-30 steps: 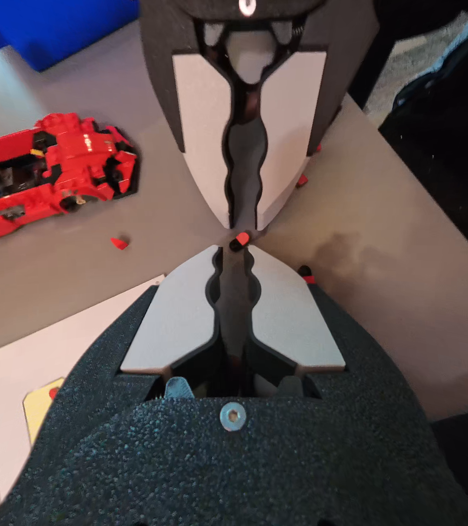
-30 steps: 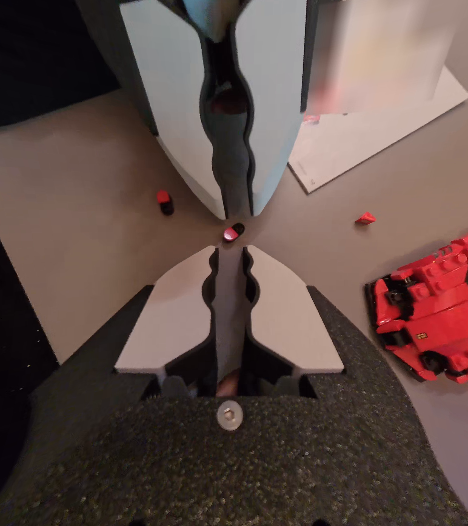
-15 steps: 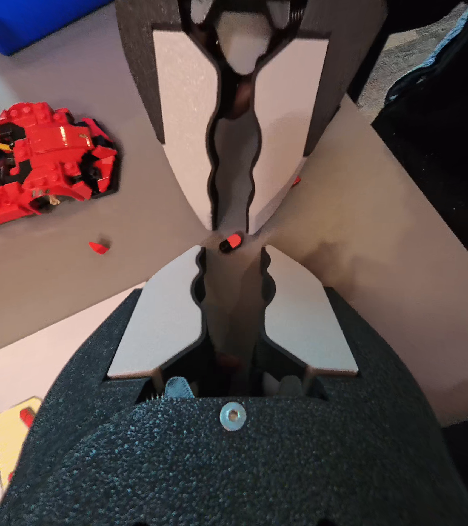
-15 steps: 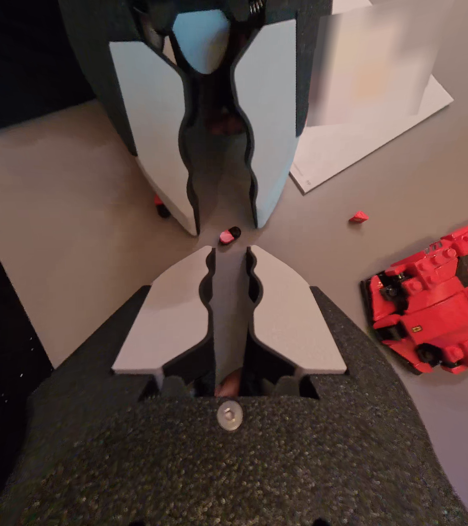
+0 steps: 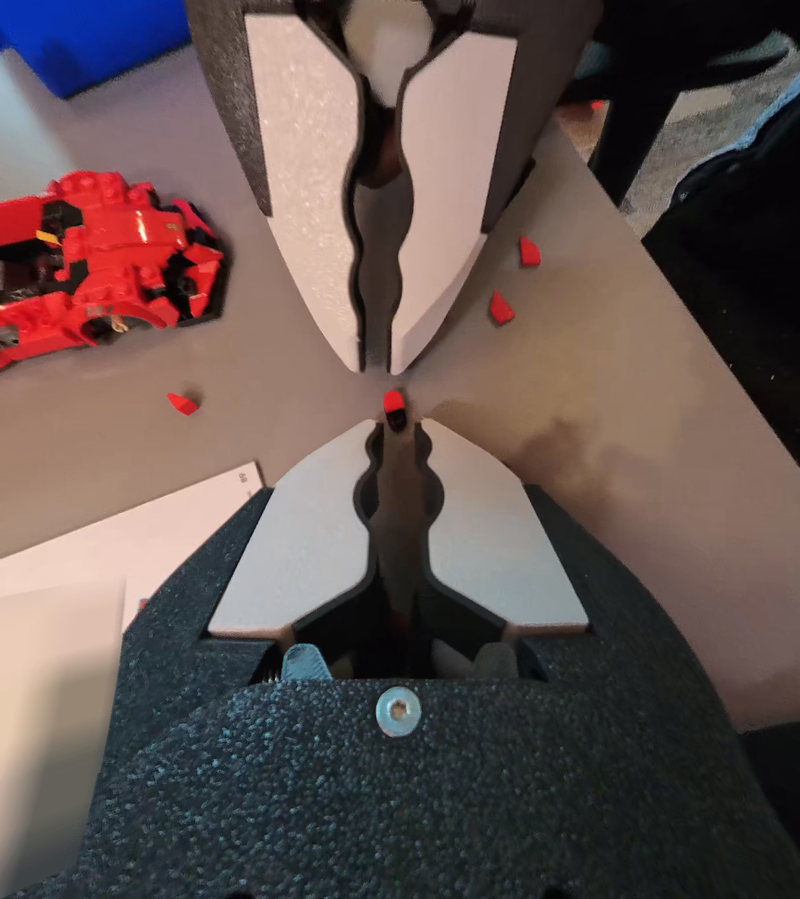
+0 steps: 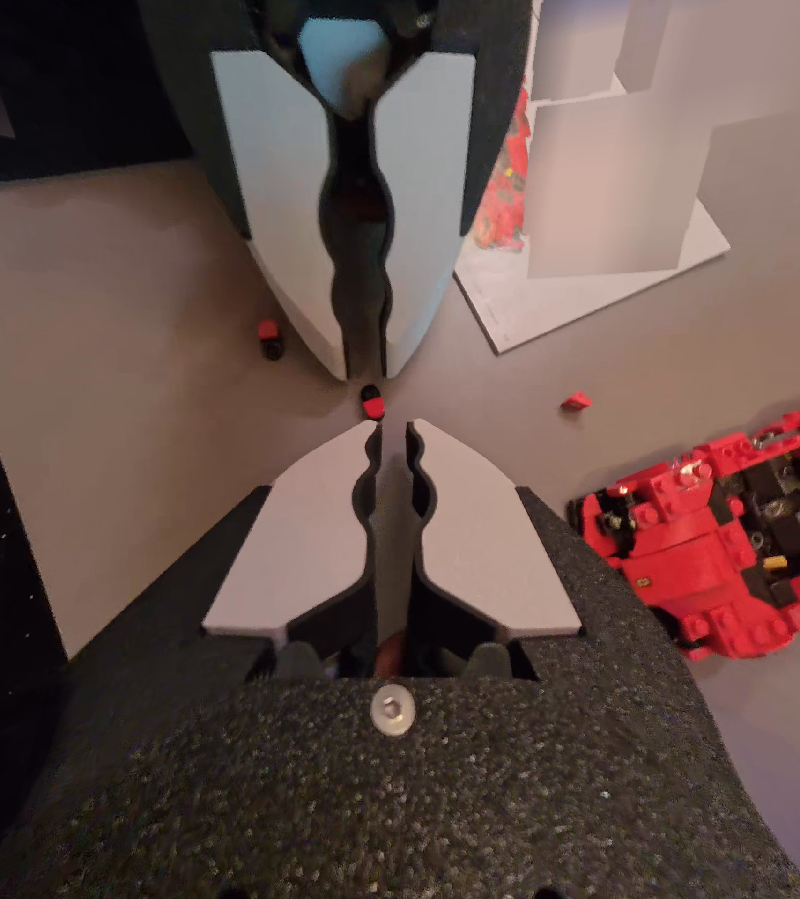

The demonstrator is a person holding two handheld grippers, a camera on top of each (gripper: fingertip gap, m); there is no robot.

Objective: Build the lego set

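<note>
A tiny red-and-black lego piece (image 5: 393,408) lies on the grey table between the two grippers, which face each other tip to tip. My left gripper (image 5: 396,425) has its jaws a narrow gap apart, with the piece's black end just inside the tips and not clamped. My right gripper (image 6: 393,423) is also narrowly open, and the piece (image 6: 372,403) sits just ahead of its left fingertip. The partly built red lego car (image 5: 72,272) lies on the table to the side and also shows in the right wrist view (image 6: 729,545).
Loose red slope pieces (image 5: 183,404) (image 5: 529,252) (image 5: 501,307) lie around. A second red-and-black piece (image 6: 269,335) lies beside the left gripper. A white instruction booklet (image 5: 96,535) and a blue bin (image 5: 72,34) are nearby. The table edge (image 5: 680,316) is close. Less than 4 cm separates the two grippers' tips.
Both grippers opened wide half a second ago and have now narrowed again around the small piece. The piece has turned to lie along the line between the grippers.
</note>
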